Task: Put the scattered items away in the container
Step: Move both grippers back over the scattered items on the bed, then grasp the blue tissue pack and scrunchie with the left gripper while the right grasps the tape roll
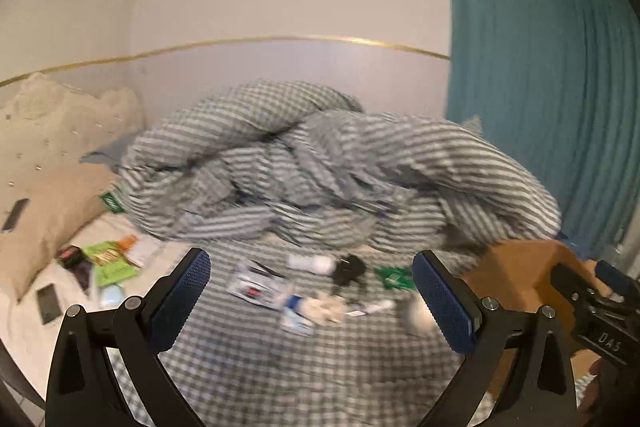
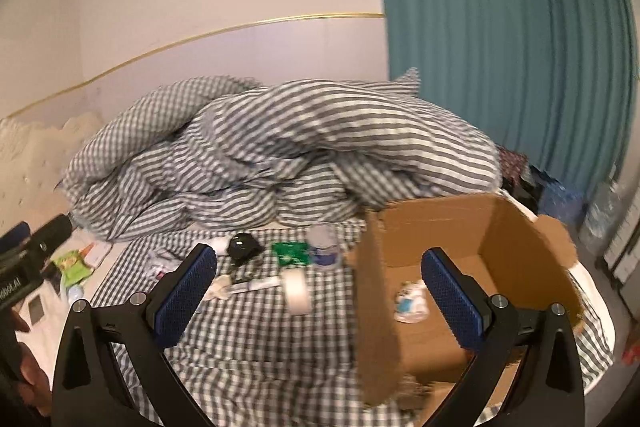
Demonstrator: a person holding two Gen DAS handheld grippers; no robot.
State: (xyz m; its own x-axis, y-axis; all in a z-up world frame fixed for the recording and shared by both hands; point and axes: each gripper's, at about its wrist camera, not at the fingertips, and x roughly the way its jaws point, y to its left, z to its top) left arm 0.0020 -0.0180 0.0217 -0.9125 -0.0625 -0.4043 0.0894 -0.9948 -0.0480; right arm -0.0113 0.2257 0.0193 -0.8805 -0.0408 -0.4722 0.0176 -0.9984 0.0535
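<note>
Left claw (image 1: 310, 301): we held it wide open and empty above the checked bed cover (image 1: 248, 359), its blue pads (image 1: 182, 301) well apart.
Right claw (image 2: 320, 297): likewise wide open, gripping nothing; its right finger stood in front of the cardboard box (image 2: 436, 227), its left finger over the bed cover.
Container: the cardboard box sat on the bed to the right, open-topped, with one white-and-blue item (image 2: 410, 301) lying on its floor just beside the right claw's right pad.
Scattered items ahead of the left claw: a white bottle (image 1: 310, 263), a black plug-like object (image 1: 348, 269), a green packet (image 1: 394, 277), a crumpled white piece (image 1: 326, 307) and a blue-and-white packet (image 1: 294, 315) lay between and beyond its fingers.
Scattered items ahead of the right claw: a roll of tape (image 2: 296, 291) stood on edge between the fingers, with a white tube (image 2: 256, 285) near the left pad.
Items at far left: green wrappers (image 1: 110, 261) and two dark phones (image 1: 48, 303) lay on the white sheet, well apart from both claws.
Background: a heaped striped duvet (image 1: 320, 167) lay behind the items, a teal curtain (image 1: 540, 87) to the right.
Hard to make out: motion blur smeared every small item, so we could not read labels; the box's near wall hid part of its floor, and the left view cut the box off behind the right claw's body.
</note>
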